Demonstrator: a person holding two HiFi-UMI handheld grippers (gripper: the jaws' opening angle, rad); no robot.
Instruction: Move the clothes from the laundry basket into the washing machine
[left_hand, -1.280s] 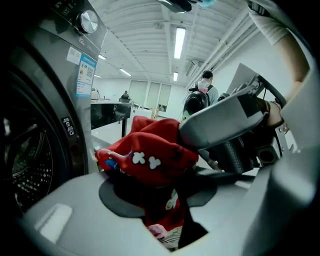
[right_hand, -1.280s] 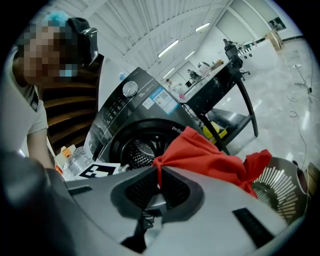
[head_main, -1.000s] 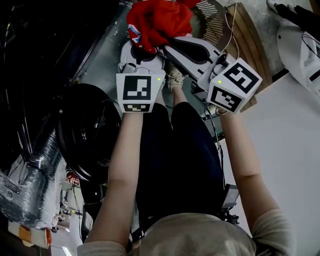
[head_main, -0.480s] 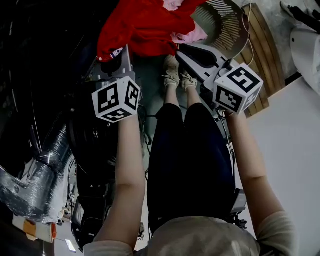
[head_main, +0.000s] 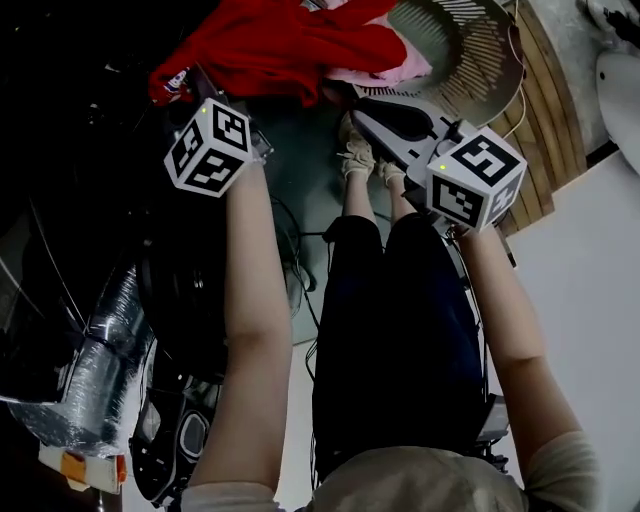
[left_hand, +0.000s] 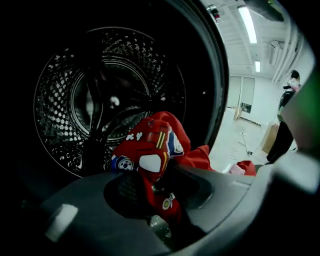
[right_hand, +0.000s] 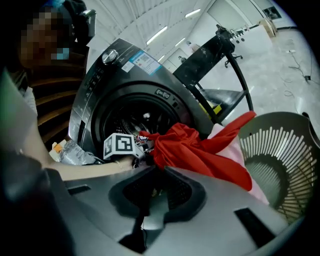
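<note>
Holding the red garment (left_hand: 150, 150) at the mouth of the washing machine drum (left_hand: 75, 100).
My left hand-held gripper (left_hand: 157, 192) was clamped on one end, drum straight ahead; the garment's length ran back toward the laundry basket (right_hand: 280, 150), near my right hand-held gripper (right_hand: 157, 192), jaws almost together and empty.

Place: you're in a big lab or test hall, not a home laundry room.
Ceiling: long strip lights (left_hand: 247, 22) on high white panels.
Floor: pale, glossy, wide open (left_hand: 232, 150), with loose cables (head_main: 300, 235) by your feet.
Machine: washing machine (right_hand: 125, 95) stands free, foil hose (head_main: 95, 370) exposed beside it (rig-style setup).
Basket: laundry basket (right_hand: 280, 160) sits near the machine.
Others: person (left_hand: 285, 120) standing far off; black stand (right_hand: 220, 45) behind the machine.
</note>
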